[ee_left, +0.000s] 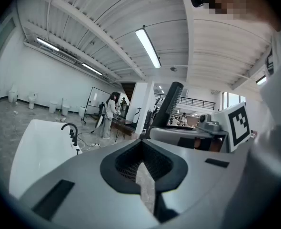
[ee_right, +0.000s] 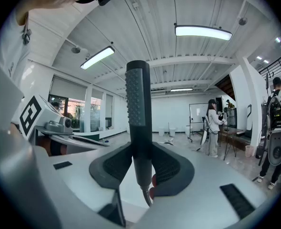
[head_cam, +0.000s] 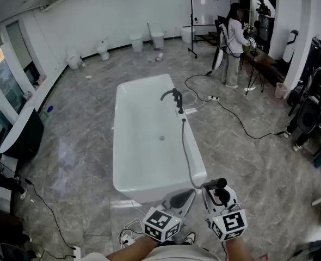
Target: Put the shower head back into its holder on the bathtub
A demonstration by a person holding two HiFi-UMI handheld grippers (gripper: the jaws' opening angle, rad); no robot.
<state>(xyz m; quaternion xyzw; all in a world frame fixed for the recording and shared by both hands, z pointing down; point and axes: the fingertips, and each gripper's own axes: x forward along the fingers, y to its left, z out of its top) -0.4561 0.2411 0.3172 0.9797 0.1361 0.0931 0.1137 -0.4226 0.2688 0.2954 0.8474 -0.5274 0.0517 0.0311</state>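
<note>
We find the right gripper (ee_right: pixel 140 168) clamping the shower head (ee_right: pixel 137 104) and the left gripper (ee_left: pixel 143 171) closed and empty. We advise carrying it upright, hose (head_cam: pixel 186 151) slack, toward the bathtub (head_cam: pixel 141 145) tap (head_cam: pixel 174 95).

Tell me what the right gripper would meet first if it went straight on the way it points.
Probably the near right corner of the bathtub. The right gripper, shut on the shower head, aims nearly level along that rim toward the faucet. It may pass just over the corner; height is unclear.
</note>
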